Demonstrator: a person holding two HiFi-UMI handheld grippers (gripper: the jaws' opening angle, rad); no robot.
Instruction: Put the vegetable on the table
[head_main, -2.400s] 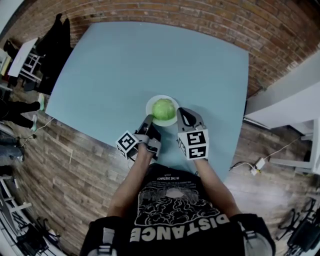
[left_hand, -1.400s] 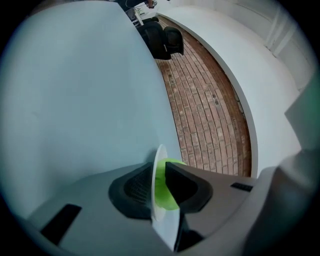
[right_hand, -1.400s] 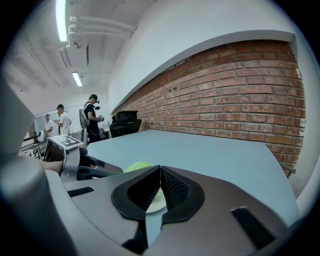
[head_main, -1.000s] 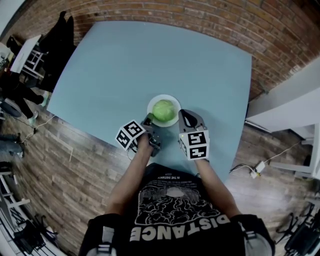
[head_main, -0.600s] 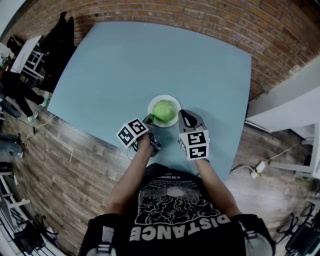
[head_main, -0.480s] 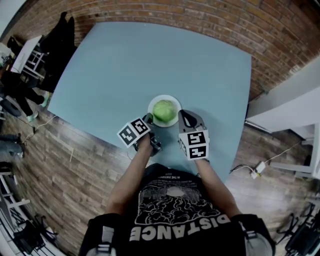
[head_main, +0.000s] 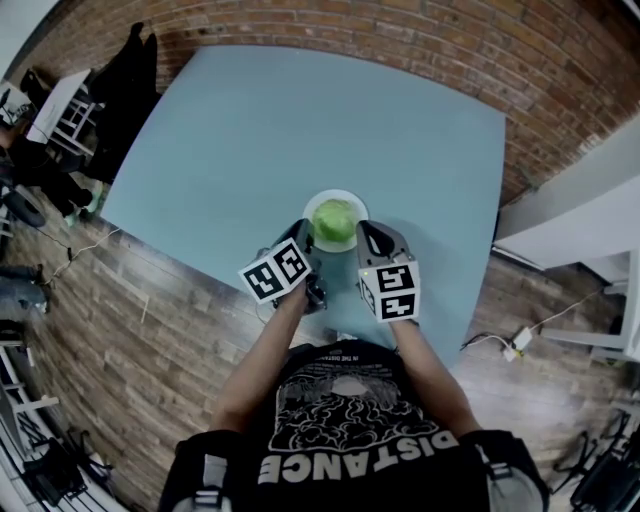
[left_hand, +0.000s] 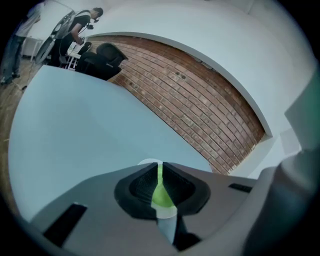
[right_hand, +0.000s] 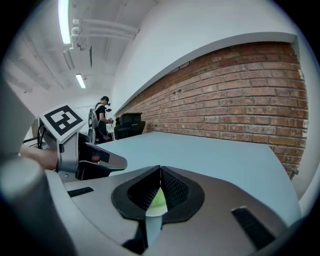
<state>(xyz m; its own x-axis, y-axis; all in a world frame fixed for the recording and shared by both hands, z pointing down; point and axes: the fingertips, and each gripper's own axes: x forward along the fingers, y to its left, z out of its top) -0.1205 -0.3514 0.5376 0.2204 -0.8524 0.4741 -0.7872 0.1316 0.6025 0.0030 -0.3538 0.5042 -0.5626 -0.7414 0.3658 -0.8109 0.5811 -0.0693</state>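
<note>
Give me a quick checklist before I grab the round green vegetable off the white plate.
1. Round green vegetable sits on white plate: ok.
2. Left gripper jaws apart for a grasp: not ok, shut and empty.
3. Right gripper jaws apart: not ok, shut and empty.
4. Both grippers close beside the plate: ok.
5. Bare light blue table to set it on: ok.
6. Vegetable's firmness: cannot tell.

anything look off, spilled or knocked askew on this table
Nothing stands out. The green vegetable sits centred on its white plate, near the front edge of the table. The left gripper and right gripper flank the plate, both shut and empty. No spill or damage shows.
</note>
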